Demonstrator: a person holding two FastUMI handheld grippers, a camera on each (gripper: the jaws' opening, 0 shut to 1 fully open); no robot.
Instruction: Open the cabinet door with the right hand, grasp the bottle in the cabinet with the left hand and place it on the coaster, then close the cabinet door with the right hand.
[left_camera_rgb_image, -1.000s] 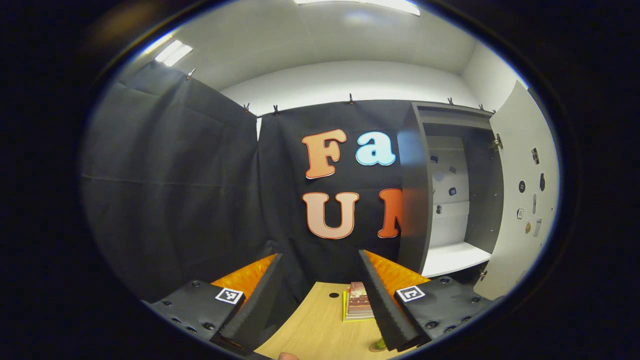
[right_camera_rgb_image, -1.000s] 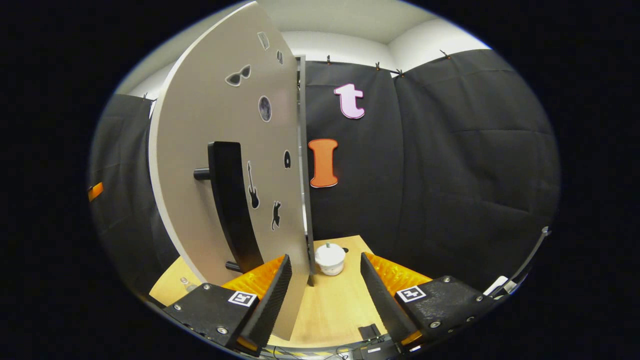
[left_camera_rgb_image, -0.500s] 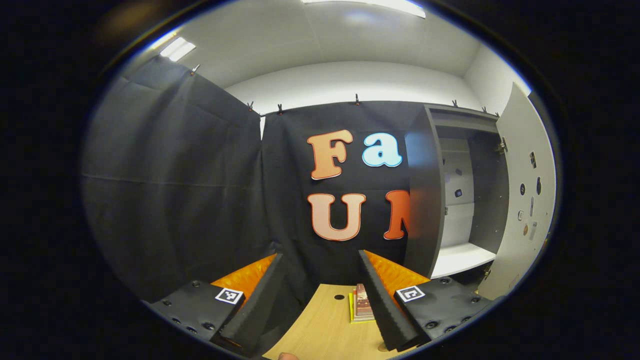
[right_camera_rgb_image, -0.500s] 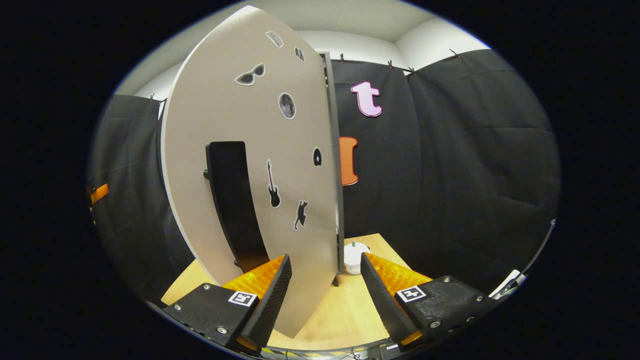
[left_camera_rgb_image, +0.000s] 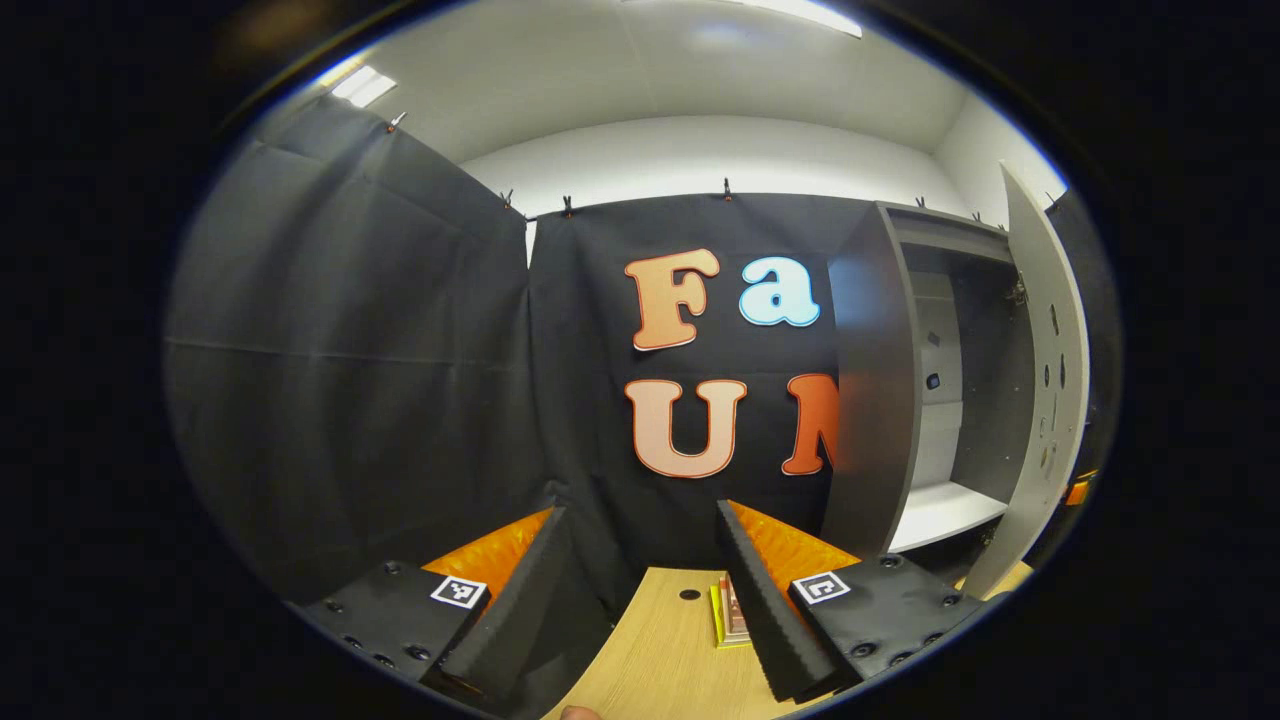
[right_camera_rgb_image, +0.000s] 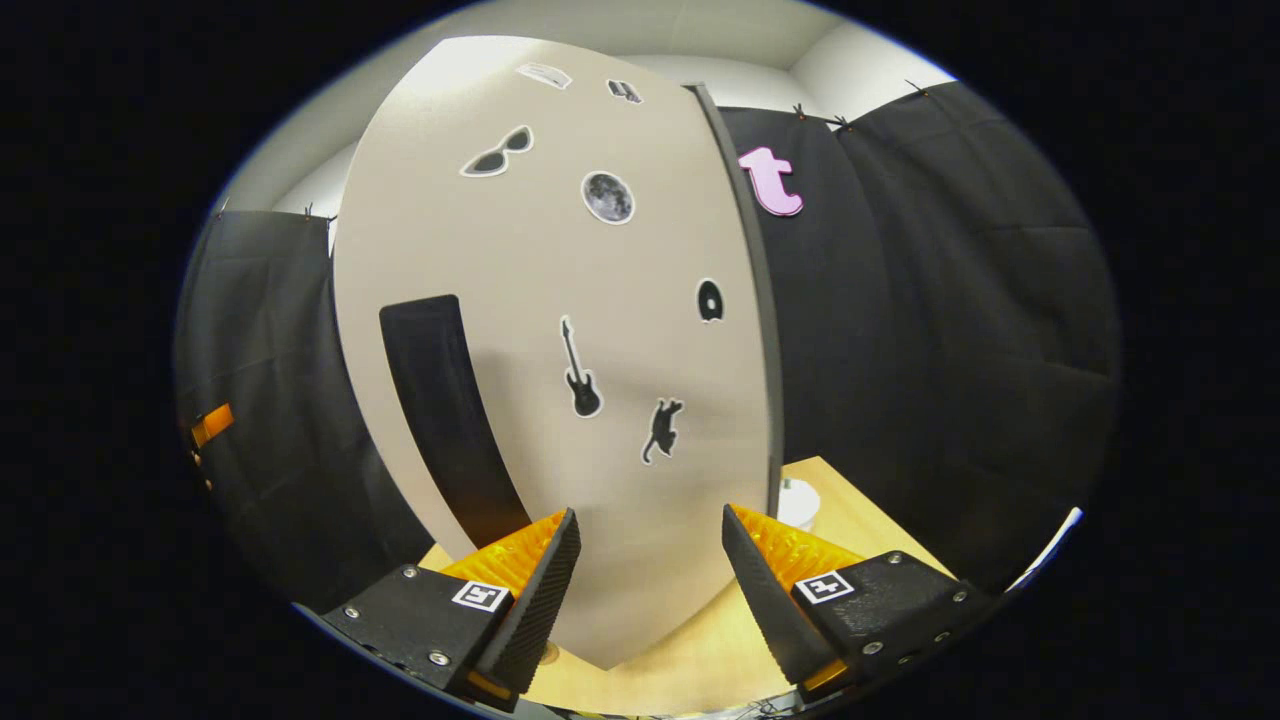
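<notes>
Running along the bottom of both views is a pale wood-grain table (left_camera_rgb_image: 660, 650), smooth and matte, closed in by hanging black cloth (left_camera_rgb_image: 350, 350) clipped up below white walls and a white ceiling with panel lights. In the left gripper view the left gripper (left_camera_rgb_image: 640, 600) hangs above the table edge with its two fingers spread wide and nothing between them; a small stack of books (left_camera_rgb_image: 728, 615) lies flat on the wood just past its right finger, beside one small dark hole in the tabletop. To the right stands one tall grey cabinet (left_camera_rgb_image: 868, 400), flat-panelled and square-edged, its interior showing a white shelf (left_camera_rgb_image: 940, 512) at the bottom; no bottle can be made out inside it from here. The cabinet door (right_camera_rgb_image: 560, 330) is partly swung, seen edge-on in the left gripper view and broadside in the right gripper view, where its smooth beige face carries one long black bar handle (right_camera_rgb_image: 445, 410) and at least six small stickers. The right gripper (right_camera_rgb_image: 645, 590) sits close before that door, fingers parted and gripping nothing, the lower door face between them. One small white round object (right_camera_rgb_image: 797, 502) rests on the table just beyond the door's edge.
</notes>
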